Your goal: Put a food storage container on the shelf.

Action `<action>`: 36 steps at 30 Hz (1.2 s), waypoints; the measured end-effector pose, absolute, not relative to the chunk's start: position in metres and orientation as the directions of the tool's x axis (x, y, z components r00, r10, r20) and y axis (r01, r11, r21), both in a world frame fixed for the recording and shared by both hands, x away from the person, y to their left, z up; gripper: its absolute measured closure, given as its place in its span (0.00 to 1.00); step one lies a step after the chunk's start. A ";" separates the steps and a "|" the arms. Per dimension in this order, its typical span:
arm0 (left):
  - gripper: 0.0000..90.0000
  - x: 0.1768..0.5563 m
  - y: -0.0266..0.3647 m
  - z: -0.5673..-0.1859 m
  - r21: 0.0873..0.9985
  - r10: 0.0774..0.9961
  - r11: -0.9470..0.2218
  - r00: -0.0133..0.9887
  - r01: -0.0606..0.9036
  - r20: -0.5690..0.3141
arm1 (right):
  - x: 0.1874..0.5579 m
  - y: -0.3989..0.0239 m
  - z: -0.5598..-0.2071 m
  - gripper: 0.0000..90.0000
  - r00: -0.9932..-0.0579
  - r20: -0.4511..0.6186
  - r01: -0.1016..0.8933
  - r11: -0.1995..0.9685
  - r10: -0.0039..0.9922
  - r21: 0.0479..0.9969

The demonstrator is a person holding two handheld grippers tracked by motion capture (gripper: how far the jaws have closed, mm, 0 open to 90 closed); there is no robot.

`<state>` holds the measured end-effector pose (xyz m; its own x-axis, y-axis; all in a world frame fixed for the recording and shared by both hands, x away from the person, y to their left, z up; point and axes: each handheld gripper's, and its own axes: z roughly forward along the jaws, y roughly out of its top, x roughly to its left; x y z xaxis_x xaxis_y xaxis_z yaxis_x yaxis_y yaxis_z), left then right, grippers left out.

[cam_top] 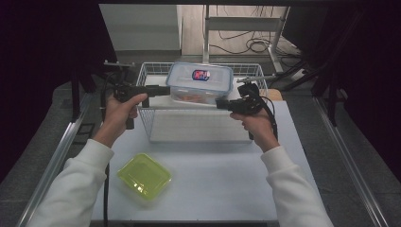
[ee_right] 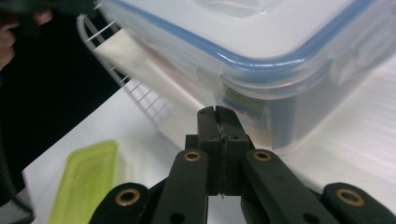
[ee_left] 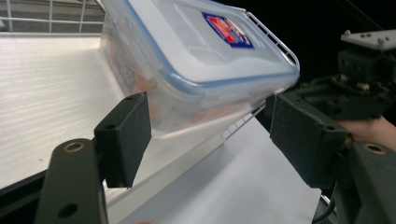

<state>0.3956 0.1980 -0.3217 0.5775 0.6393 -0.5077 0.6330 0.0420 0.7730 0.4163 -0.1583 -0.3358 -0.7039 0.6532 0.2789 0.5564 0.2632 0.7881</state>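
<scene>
A clear plastic box (cam_top: 199,82) with a blue-rimmed lid and a red and blue sticker hangs tilted over the white wire basket (cam_top: 152,124); I cannot tell what bears it. My left gripper (cam_top: 165,90) is at the box's left end. In the left gripper view its jaws stand wide open (ee_left: 212,130), with the box (ee_left: 196,60) just beyond the pads (ee_left: 126,135) and untouched by them. My right gripper (cam_top: 218,103) is at the box's front right corner. Its jaws are shut on nothing (ee_right: 217,112), their tips right at the box's lower wall (ee_right: 261,51).
A yellow-green lidded tub (cam_top: 144,176) lies on the white table (cam_top: 227,179) at the front left, and shows also in the right gripper view (ee_right: 84,182). The basket's wire rim (ee_left: 275,39) runs under the box. Dark floor, cables and a metal frame lie behind the table.
</scene>
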 end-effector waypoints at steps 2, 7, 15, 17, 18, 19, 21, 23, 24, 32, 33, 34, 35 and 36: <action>0.32 0.395 0.198 -0.322 0.775 0.645 0.038 0.576 0.631 -0.501 | 0.420 -0.163 -0.336 0.98 -0.687 0.281 0.561 0.244 0.670 0.791; 0.32 0.395 0.196 -0.323 0.773 0.645 0.038 0.575 0.634 -0.503 | 0.428 -0.173 -0.336 0.99 -0.662 0.305 0.572 0.200 0.684 0.795; 0.31 0.393 0.194 -0.324 0.775 0.647 0.019 0.583 0.632 -0.492 | 0.428 -0.176 -0.339 0.98 -0.665 0.315 0.575 0.196 0.678 0.794; 0.31 0.392 0.193 -0.324 0.777 0.650 0.011 0.586 0.629 -0.484 | 0.424 -0.176 -0.339 0.98 -0.672 0.310 0.568 0.199 0.672 0.799; 0.31 0.391 0.193 -0.325 0.776 0.651 0.006 0.586 0.631 -0.482 | 0.423 -0.177 -0.339 0.98 -0.674 0.309 0.565 0.198 0.671 0.801; 0.31 0.391 0.193 -0.325 0.774 0.651 0.007 0.585 0.633 -0.484 | 0.422 -0.178 -0.338 0.98 -0.674 0.308 0.562 0.196 0.671 0.804; 0.31 0.391 0.193 -0.327 0.773 0.652 0.011 0.581 0.634 -0.486 | 0.423 -0.180 -0.337 0.98 -0.673 0.312 0.561 0.188 0.671 0.806; 0.31 0.391 0.193 -0.328 0.771 0.651 0.011 0.581 0.637 -0.489 | 0.425 -0.179 -0.337 0.98 -0.663 0.307 0.564 0.185 0.683 0.805; 0.31 0.390 0.193 -0.329 0.772 0.651 0.008 0.582 0.636 -0.487 | 0.426 -0.179 -0.337 0.98 -0.659 0.306 0.565 0.183 0.687 0.805; 0.30 0.380 0.194 -0.329 0.775 0.647 0.001 0.591 0.632 -0.482 | 0.428 -0.175 -0.340 0.98 -0.655 0.325 0.568 0.161 0.683 0.807; 0.30 0.379 0.194 -0.329 0.776 0.646 0.001 0.591 0.631 -0.482 | 0.427 -0.175 -0.340 0.98 -0.659 0.324 0.563 0.160 0.679 0.811; 0.30 0.377 0.195 -0.329 0.780 0.648 -0.006 0.597 0.626 -0.474 | 0.426 -0.175 -0.339 0.98 -0.661 0.323 0.561 0.161 0.677 0.812; 0.30 0.375 0.195 -0.328 0.781 0.649 -0.002 0.595 0.625 -0.475 | 0.423 -0.176 -0.338 0.98 -0.665 0.323 0.557 0.160 0.673 0.815; 0.30 0.373 0.197 -0.329 0.785 0.645 -0.001 0.600 0.620 -0.473 | 0.420 -0.177 -0.337 0.98 -0.668 0.325 0.557 0.159 0.670 0.815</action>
<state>0.3728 0.1966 -0.3289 0.6003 0.6448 -0.4732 0.6195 -0.0008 0.7850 0.4203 -0.1773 -0.3368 -0.6675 0.6697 0.3255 0.5567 0.1586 0.8154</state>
